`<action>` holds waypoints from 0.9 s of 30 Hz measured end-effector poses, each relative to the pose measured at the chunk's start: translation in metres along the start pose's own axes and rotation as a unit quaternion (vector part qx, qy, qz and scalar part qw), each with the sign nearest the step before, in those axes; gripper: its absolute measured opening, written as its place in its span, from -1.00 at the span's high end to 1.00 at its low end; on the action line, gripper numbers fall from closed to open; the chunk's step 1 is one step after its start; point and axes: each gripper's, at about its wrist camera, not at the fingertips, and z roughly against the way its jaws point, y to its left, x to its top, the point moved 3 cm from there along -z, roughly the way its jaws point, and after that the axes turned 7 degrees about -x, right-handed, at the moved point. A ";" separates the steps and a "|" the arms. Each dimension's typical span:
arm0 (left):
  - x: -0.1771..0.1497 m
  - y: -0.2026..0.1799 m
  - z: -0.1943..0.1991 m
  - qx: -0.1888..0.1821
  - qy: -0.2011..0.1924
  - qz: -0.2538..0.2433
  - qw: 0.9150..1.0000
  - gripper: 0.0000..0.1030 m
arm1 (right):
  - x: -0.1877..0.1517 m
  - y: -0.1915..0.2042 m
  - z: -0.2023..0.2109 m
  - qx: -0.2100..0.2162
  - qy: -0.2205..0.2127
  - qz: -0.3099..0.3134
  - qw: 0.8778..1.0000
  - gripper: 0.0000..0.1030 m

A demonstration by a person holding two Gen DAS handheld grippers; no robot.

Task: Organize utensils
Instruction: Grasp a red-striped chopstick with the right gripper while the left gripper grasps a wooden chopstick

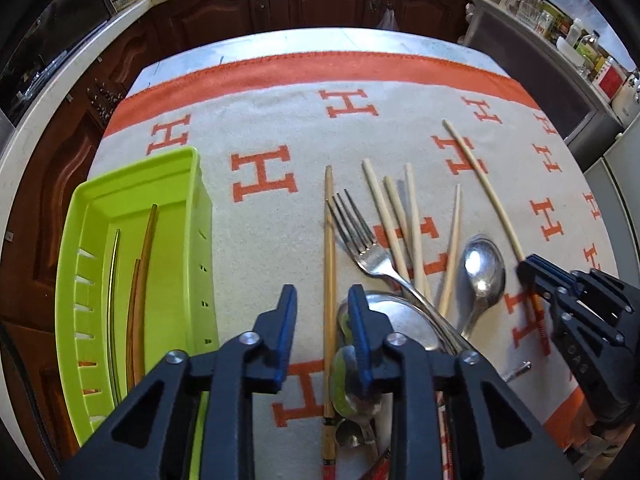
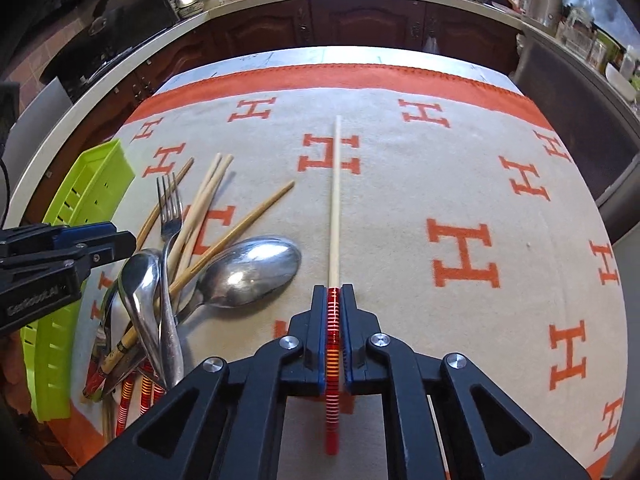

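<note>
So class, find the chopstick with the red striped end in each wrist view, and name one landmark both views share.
Left wrist: far right, the chopstick runs up from the right gripper.
Right wrist: centre, upright, clamped between the fingers.
Shared landmark: the green tray, on the left in both.

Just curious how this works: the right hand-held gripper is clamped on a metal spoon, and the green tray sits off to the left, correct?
Not quite. The right hand-held gripper is clamped on a chopstick with a red striped end, not a spoon; the right wrist view shows it. The green tray does sit off to the left.
</note>
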 end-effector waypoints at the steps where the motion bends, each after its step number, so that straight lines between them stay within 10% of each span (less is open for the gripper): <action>1: 0.002 0.002 -0.003 -0.001 0.007 0.005 1.000 0.62 | 0.000 -0.003 -0.001 0.003 0.002 -0.005 1.000 0.89; 27: 0.003 0.001 0.003 0.001 -0.019 0.015 1.000 0.94 | -0.010 -0.026 0.008 0.046 0.007 -0.051 0.998 0.89</action>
